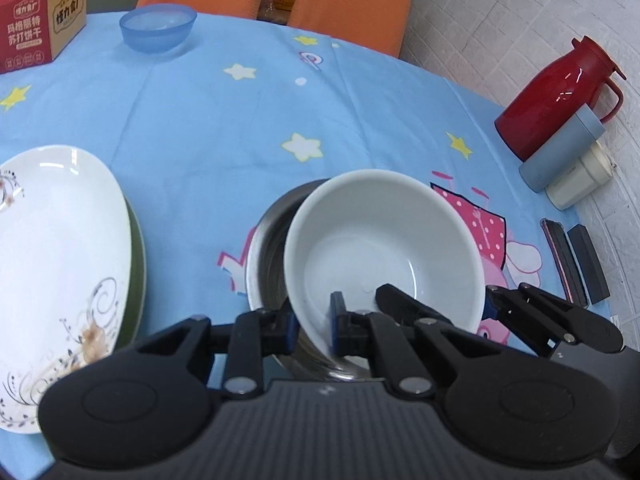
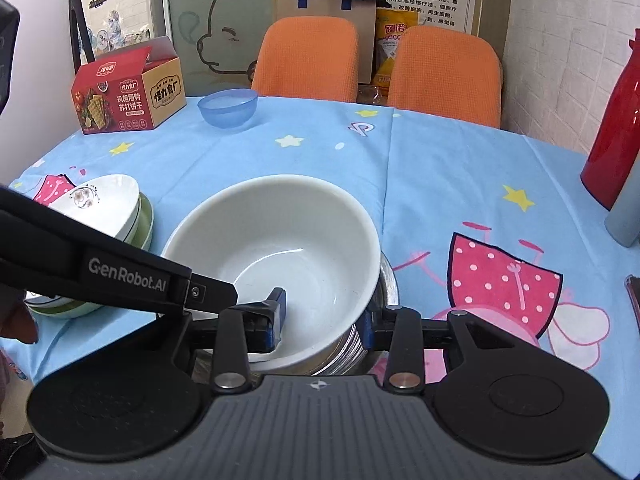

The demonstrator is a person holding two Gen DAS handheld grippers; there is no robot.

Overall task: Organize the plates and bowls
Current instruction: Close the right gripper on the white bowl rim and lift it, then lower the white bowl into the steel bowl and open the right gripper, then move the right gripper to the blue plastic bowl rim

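White bowl [image 1: 384,248] rim between shut left fingers [image 1: 289,330]; right fingers [image 2: 366,330] apart astride its rim.

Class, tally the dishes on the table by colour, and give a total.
White: 2, the white bowl and the patterned plate
Blue: 1, the blue bowl
Green: 1, the green dish under the plate
Steel: 1, the steel bowl
Total: 5

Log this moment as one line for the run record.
left gripper: shut on white bowl rim | right gripper: open, straddling the bowl rim | bowl: tilted in steel bowl | plates: stacked to the left
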